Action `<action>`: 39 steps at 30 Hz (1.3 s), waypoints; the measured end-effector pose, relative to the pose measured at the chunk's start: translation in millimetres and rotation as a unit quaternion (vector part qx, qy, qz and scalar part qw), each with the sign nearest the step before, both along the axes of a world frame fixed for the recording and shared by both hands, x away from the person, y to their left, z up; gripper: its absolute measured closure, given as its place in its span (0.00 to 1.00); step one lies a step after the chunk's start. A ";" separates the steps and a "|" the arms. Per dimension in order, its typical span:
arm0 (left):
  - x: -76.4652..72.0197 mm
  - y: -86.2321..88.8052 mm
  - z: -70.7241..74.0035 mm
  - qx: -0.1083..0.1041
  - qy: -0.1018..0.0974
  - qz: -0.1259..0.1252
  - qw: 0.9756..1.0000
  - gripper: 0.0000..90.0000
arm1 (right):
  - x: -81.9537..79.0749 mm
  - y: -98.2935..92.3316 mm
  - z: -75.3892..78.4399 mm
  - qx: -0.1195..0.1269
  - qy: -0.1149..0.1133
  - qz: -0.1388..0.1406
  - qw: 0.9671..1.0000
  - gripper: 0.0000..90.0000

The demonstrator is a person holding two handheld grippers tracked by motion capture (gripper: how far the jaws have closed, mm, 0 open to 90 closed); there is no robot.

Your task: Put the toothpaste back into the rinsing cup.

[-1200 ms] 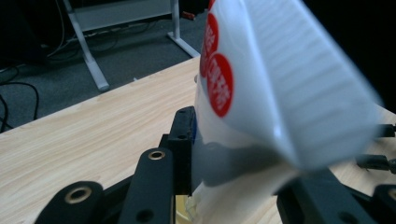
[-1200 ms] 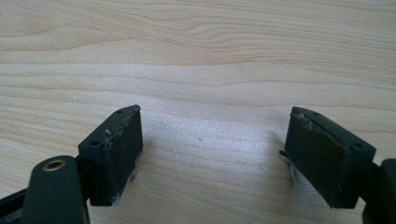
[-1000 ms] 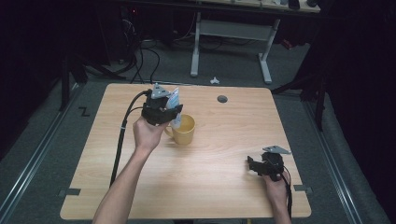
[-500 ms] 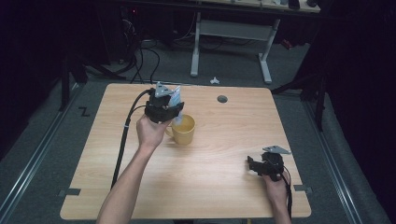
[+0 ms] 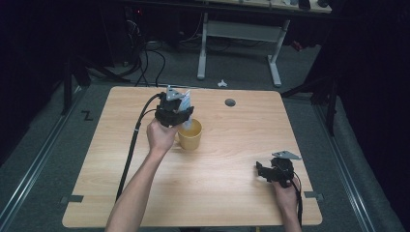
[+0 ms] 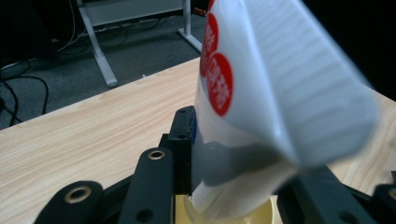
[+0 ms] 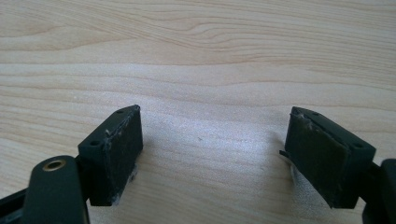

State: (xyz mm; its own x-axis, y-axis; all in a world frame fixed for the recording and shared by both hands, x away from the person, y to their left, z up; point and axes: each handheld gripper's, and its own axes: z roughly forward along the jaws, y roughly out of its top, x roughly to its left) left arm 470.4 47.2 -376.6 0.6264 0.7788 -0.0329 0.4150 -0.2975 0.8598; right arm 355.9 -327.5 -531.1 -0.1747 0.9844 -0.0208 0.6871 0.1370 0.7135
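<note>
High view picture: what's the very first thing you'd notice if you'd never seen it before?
Probably the yellow mug near the middle of the wooden table, with the left gripper holding a white pouch with red circles tipped right over it. After that, the right gripper near the table's front right corner, its jaws open over bare wood.

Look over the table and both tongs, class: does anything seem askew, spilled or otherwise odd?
Nothing is spilled. One thing sits askew: the white pouch with red dots, clamped in the left tongs, hangs tilted with its lower end over the mouth of the yellow mug. The right tongs rest open on the bare wooden table, holding nothing.
</note>
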 end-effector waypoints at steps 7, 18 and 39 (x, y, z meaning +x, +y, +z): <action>2.8 -3.2 -7.5 0.003 0.005 0.001 1.000 0.74 | 0.0 0.0 0.0 0.000 0.000 0.000 1.000 0.22; 7.2 -7.1 -21.8 0.015 0.019 0.001 1.000 0.74 | 0.0 0.1 0.1 0.001 0.000 -0.001 1.000 0.22; 12.3 -16.3 -40.2 0.023 0.035 0.003 0.999 0.73 | 0.2 0.0 -0.1 0.000 -0.001 0.003 1.000 0.22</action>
State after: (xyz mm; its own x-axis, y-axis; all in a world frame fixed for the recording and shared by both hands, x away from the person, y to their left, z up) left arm 482.7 30.9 -416.8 0.6191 0.7842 -0.0411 0.4762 -0.3332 0.8138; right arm 356.1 -327.5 -531.2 -0.1800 0.9834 -0.0218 0.6854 0.1413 0.7143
